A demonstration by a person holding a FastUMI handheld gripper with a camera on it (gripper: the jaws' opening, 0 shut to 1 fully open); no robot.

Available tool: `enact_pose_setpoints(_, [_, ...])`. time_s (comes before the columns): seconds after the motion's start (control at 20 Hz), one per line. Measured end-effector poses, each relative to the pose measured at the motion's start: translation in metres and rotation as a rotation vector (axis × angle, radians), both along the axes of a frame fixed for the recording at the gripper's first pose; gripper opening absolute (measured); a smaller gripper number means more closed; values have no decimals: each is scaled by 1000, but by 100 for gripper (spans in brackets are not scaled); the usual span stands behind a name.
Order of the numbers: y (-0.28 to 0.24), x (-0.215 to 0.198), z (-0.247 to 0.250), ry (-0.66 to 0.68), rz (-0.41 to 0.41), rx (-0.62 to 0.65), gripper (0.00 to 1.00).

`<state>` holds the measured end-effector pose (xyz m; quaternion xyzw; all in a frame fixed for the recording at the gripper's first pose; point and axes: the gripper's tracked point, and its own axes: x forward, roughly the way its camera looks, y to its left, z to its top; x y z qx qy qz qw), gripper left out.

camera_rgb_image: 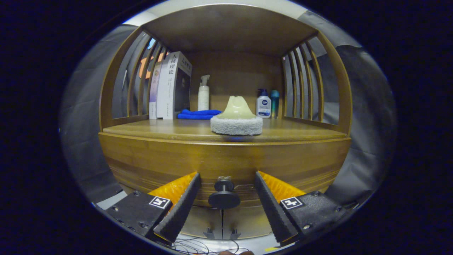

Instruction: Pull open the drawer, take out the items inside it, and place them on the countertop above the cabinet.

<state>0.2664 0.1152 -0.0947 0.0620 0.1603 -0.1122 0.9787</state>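
Drawer [223, 166] wooden, round knob [224, 195] between spread tongs [224, 177]

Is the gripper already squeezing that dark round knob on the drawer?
No: the gripper is open, its fingers standing apart on either side of the knob without touching it.

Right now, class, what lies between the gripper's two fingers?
In the gripper view, the drawer's dark round knob sits between the open gripper's two fingers, neither touching it. Behind it is the wooden drawer front.
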Motion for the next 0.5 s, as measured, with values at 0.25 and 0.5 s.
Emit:
enact_pose_setpoints(0.25, [-3, -3, 0, 19, 13, 6, 98])
enact_pose_setpoints(0.5, [-7, -52, 19, -14, 56, 124, 98])
